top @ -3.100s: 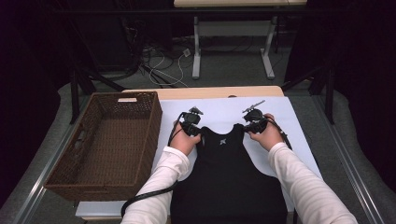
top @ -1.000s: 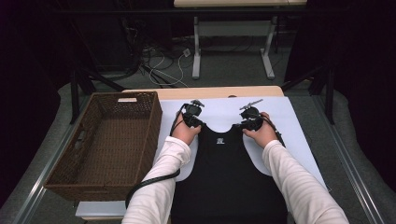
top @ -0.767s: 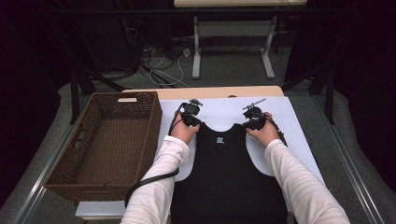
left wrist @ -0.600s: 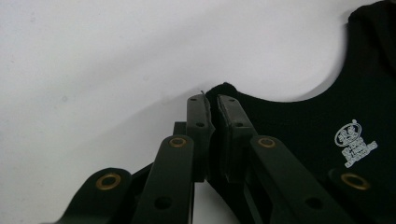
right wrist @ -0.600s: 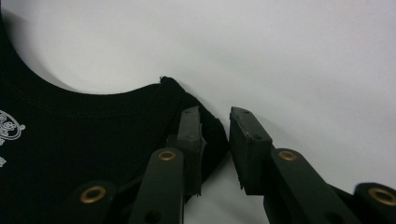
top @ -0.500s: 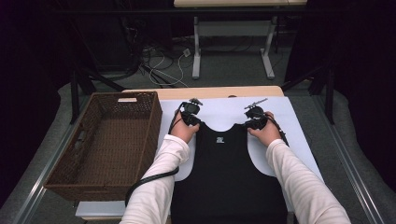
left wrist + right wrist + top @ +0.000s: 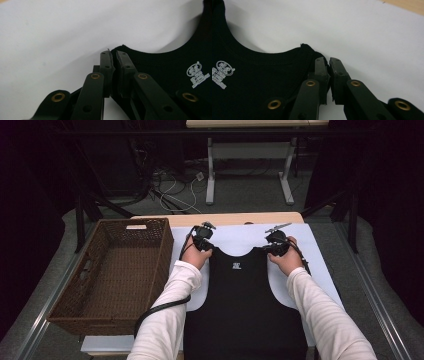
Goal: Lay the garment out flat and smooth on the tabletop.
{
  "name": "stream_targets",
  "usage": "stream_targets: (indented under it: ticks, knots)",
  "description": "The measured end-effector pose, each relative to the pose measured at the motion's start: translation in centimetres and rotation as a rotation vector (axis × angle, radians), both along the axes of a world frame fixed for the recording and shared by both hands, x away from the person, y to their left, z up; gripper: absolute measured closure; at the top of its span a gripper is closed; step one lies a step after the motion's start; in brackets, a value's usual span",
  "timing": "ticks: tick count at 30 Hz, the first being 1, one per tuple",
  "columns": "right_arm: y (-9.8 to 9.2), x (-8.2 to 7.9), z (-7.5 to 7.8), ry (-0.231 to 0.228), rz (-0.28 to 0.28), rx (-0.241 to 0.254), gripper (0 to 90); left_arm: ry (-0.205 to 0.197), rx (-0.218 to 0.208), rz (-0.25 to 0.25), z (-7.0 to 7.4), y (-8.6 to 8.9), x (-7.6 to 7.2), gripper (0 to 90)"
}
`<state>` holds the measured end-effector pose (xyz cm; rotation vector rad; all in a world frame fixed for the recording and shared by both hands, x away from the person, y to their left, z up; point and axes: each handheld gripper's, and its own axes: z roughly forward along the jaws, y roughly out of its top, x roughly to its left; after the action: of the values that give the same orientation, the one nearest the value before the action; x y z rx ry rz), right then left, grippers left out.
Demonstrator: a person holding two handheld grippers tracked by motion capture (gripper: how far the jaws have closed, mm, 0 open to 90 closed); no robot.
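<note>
Closure is the news: your right hand-held gripper has just been closing and now pinches the right shoulder strap of the black tank top, matching your left hand-held gripper, clenched on the other strap. With the top flat on the bench, you look ready to lift or fold.

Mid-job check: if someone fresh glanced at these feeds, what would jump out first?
The black tank top laid flat on the white sheet at the table's middle, a small white logo at its neckline. The left gripper and right gripper are each shut on a shoulder strap tip at its top corners; the right jaws have just been closing. A big brown wicker basket sits to the left.
</note>
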<state>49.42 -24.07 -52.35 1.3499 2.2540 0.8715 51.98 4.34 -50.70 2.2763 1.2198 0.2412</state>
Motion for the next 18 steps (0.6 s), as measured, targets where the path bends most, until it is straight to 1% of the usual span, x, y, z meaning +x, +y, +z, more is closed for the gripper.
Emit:
stream_targets:
  ticks: [1, 2, 3, 4, 5, 6, 9, 11, 13, 14, 17, 18]
  knots:
    - [-0.2, 0.0, 0.3, -0.004, -0.006, -0.001, 85.3, -0.008, -0.005, 0.002, 0.2, 0.0, 0.1, 84.4]
    - [-0.2, 0.1, 0.5, 0.006, -0.009, -0.021, 85.3, -0.010, -0.011, 0.003, 0.6, 0.0, 0.4, 84.4]
    - [-0.2, 0.2, 1.0, -0.011, 0.001, -0.042, 85.3, -0.020, -0.012, 0.006, 0.8, -0.1, 0.6, 84.4]
    - [-0.2, 0.3, 1.6, -0.023, 0.000, -0.034, 85.3, -0.020, -0.015, 0.011, 1.1, -0.1, 0.7, 84.4]
    - [-0.2, 0.3, 2.1, -0.034, 0.004, -0.047, 85.3, -0.022, -0.021, 0.008, 1.4, -0.2, 0.9, 84.4]
    - [0.0, 0.4, 2.7, -0.038, 0.004, -0.052, 85.3, -0.024, -0.028, 0.016, 1.7, -0.3, 1.1, 84.4]
    - [0.3, 0.8, 4.3, -0.052, 0.005, -0.088, 85.3, -0.052, -0.025, 0.015, 2.6, -0.7, 1.5, 84.4]
    - [0.2, 1.2, 5.2, -0.059, -0.007, -0.088, 85.3, -0.071, -0.016, 0.018, 3.2, -0.9, 1.7, 84.5]
    - [0.2, 1.6, 6.0, -0.065, -0.017, -0.093, 85.3, -0.084, -0.023, 0.019, 3.8, -0.9, 1.8, 84.5]
    - [0.2, 1.7, 6.2, -0.070, -0.021, -0.098, 85.3, -0.091, -0.030, 0.024, 4.1, -1.0, 1.9, 84.4]
    - [0.3, 1.9, 6.8, -0.081, -0.038, -0.094, 85.2, -0.106, -0.025, 0.024, 4.7, -0.9, 2.1, 84.4]
    - [0.2, 1.9, 6.9, -0.092, -0.032, -0.096, 85.2, -0.112, -0.023, 0.023, 5.0, -0.9, 2.1, 84.4]
